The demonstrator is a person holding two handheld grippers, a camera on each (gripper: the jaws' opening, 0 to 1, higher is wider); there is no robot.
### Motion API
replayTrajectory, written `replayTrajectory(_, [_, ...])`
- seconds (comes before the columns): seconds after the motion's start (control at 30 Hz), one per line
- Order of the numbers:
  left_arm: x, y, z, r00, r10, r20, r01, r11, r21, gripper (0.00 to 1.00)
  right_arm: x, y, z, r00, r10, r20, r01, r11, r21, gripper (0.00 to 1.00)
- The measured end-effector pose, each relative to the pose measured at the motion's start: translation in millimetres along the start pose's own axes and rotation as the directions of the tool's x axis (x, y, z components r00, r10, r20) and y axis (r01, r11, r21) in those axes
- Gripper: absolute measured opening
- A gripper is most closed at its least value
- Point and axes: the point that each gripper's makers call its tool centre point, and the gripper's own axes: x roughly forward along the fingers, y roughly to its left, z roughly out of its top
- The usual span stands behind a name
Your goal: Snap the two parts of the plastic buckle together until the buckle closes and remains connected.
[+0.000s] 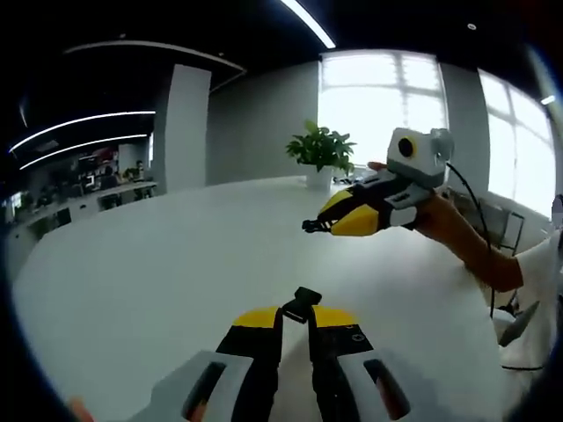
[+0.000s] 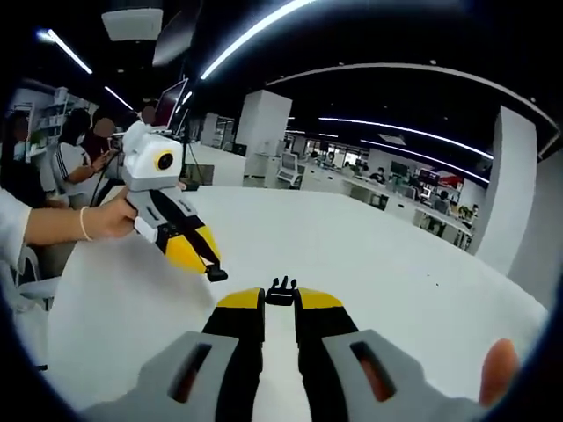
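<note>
White round table (image 1: 158, 264) in open-plan office, bright windows (image 1: 387, 105) behind, potted plant (image 1: 321, 149) at far edge. Left gripper (image 1: 299, 309) in left gripper view: jaws nearly together, pinching socket half of buckle (image 1: 303, 305) at tips, small black piece sticking out past yellow pads. Seen again in right gripper view, left gripper (image 2: 214, 271) held up off table by hand (image 2: 110, 220), same dark piece (image 2: 215, 273) at tip, angled down and toward the other gripper. Right gripper (image 2: 280, 295) in own view: jaws also closed down on pronged half of buckle (image 2: 281, 291), prongs pointing forward, away from camera. Right gripper (image 1: 315, 226) across left gripper view too, hand (image 1: 449, 224) behind it, black part (image 1: 313, 226) poking from tip. Both halves held in air above table, well apart, not yet engaged. Each half gripped by its back end, prob. so mating ends stay free and exposed. Tips roughly facing each other, likely set up for straight push together. Tips look off-axis in both views, so judged to need lining up before pressing; skewed entry could jam prongs or slip a half out of the pinch. Which half is truly male/female hard to tell for left one, too small. People seated (image 2: 75, 149) in background of right gripper view.
</note>
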Motion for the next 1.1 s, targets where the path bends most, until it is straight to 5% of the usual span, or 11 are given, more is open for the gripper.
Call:
replayTrajectory(0.37, [-0.4, -8.3, -3.4, 1.0, -0.018, -0.013, 0.018, 1.0, 0.023, 0.11, 10.4, 16.6, -15.4, 0.995, 0.099, -0.018, -0.099, 0.994, 0.037, 0.13])
replayTrajectory(0.6, [-5.1, -15.2, -8.7, 0.999, -0.031, -0.02, 0.032, 0.998, 0.052, 0.11, 17.0, 39.6, -25.3, 0.976, 0.214, -0.041, -0.212, 0.976, 0.056, 0.13])
replayTrajectory(0.87, [-2.9, -12.0, -19.9, 0.997, -0.029, -0.069, 0.032, 0.999, 0.042, 0.11, 16.1, 50.8, -43.4, 0.965, 0.233, -0.121, -0.229, 0.972, 0.047, 0.13])
replayTrajectory(1.1, [-2.2, -9.6, -22.0, 0.996, -0.035, -0.079, 0.038, 0.999, 0.037, 0.11, 16.9, 55.9, -42.6, 0.959, 0.259, -0.114, -0.257, 0.966, 0.035, 0.13])
